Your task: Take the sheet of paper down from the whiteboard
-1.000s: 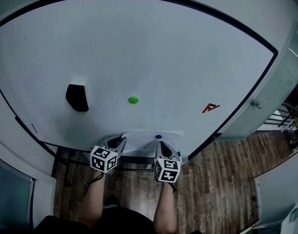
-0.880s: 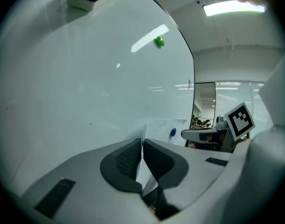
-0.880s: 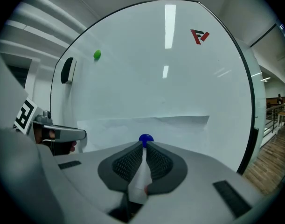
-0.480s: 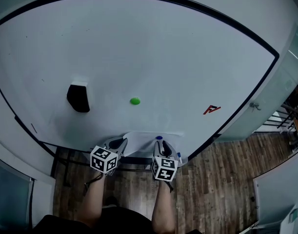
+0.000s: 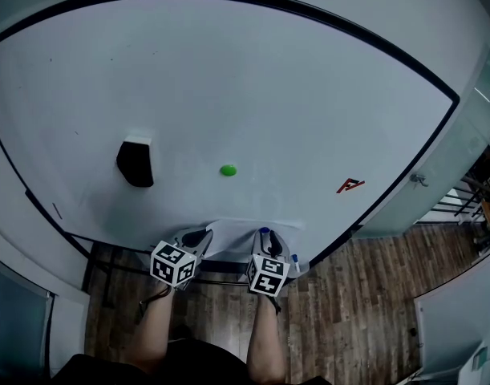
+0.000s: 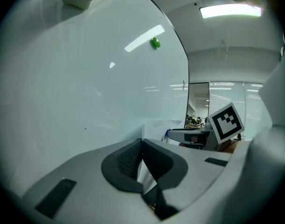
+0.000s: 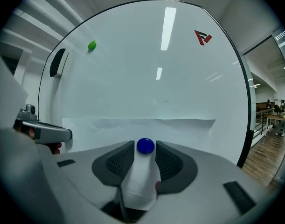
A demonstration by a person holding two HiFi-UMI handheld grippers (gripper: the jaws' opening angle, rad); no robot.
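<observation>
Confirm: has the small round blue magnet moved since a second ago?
No. The blue magnet keeps its place below-right of the round green magnet.

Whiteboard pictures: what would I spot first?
A huge whiteboard fills the head view, bare but for a green magnet near its middle and a black eraser left of that. At its bottom edge hangs a sheet of paper. The left gripper pinches its left edge, while the right gripper has jaws opening around a blue magnet on it.

Office: whiteboard (image 5: 269, 87), ceiling strip light (image 6: 231, 10)
</observation>
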